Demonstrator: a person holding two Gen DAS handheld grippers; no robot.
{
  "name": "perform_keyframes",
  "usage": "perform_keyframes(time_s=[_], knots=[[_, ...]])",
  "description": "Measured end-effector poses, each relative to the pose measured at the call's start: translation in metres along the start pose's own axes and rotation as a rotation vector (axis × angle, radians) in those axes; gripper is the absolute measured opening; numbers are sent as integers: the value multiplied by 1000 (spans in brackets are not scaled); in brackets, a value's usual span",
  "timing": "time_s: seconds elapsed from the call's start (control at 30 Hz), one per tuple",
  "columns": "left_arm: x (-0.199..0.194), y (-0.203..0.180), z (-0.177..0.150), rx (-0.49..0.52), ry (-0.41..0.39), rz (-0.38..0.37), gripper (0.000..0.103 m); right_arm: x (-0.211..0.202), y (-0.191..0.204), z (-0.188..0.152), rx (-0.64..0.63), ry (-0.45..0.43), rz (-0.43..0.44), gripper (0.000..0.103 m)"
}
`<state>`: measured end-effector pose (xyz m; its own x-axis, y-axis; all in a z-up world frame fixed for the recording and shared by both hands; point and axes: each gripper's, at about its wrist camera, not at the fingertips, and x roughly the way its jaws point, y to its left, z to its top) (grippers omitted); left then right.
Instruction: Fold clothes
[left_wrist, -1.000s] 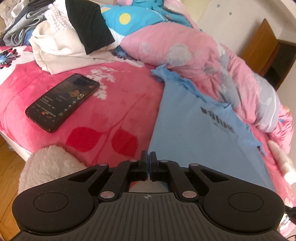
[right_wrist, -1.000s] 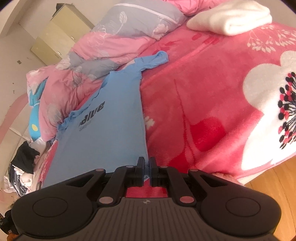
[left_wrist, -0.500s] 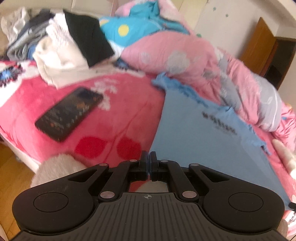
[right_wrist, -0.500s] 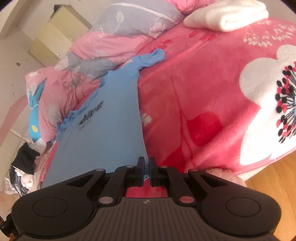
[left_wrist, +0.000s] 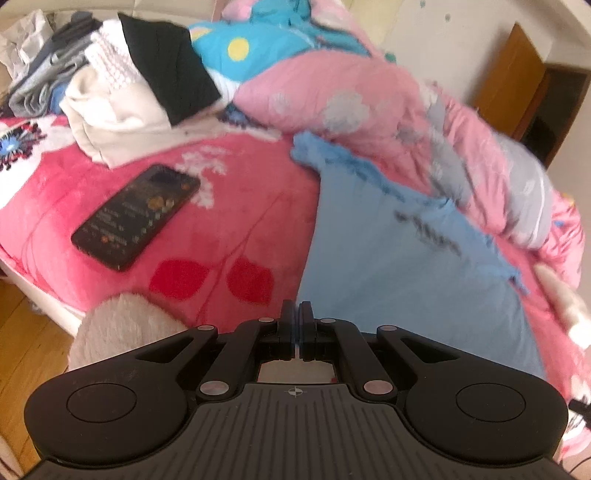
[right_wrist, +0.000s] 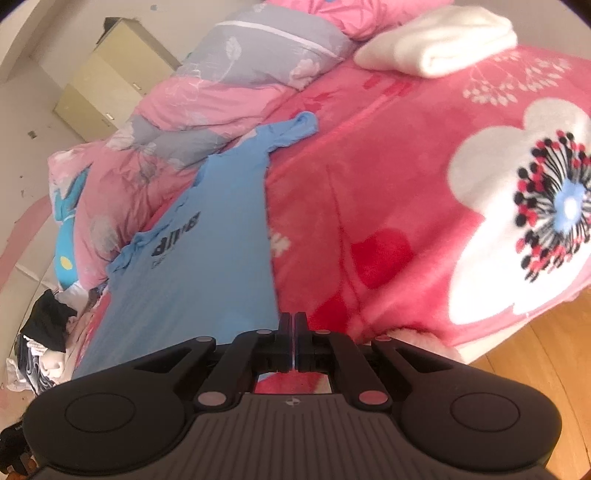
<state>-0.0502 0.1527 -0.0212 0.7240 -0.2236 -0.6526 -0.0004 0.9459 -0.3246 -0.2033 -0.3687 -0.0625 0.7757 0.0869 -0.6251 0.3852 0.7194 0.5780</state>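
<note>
Blue T-shirt (left_wrist: 399, 266) spread flat on the pink floral blanket (left_wrist: 236, 206), hem at the near edge of the bed, collar and sleeves up against the pink quilt (left_wrist: 369, 96) along the far side. Left gripper (left_wrist: 297, 314) pinched shut on the shirt's hem corner at the near edge. Right gripper (right_wrist: 292, 325) likewise clamped on the opposite hem corner. Black phone (left_wrist: 136, 216) lying face up on the blanket, well apart from the shirt. Pile of unfolded clothes (left_wrist: 122, 85) toward one far corner; folded white towel (right_wrist: 439, 37) toward the other.
</note>
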Motion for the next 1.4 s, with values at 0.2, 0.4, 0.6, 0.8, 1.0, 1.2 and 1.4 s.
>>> perform_keyframes(time_s=[0.2, 0.4, 0.6, 0.8, 1.0, 1.2, 1.4], knots=[[15, 15, -12, -13, 119, 53, 5, 3, 0, -1, -13, 4, 3, 1], [0, 25, -6, -33, 55, 67, 10, 10, 7, 6, -29, 17, 47, 4], [2, 20, 2, -40, 30, 36, 41, 31, 5, 11, -6, 71, 67, 33], [17, 18, 3, -64, 57, 2, 47, 51, 1, 8, 12, 143, 82, 45], [37, 13, -1, -57, 106, -27, 47, 54, 0, 5, 32, 173, 113, 44], [50, 17, -7, -88, 158, -39, 47, 57, 7, -3, -6, 180, 80, 28], [50, 9, -14, -15, 155, -34, 19, 47, 11, -6, -31, 137, 49, 4]])
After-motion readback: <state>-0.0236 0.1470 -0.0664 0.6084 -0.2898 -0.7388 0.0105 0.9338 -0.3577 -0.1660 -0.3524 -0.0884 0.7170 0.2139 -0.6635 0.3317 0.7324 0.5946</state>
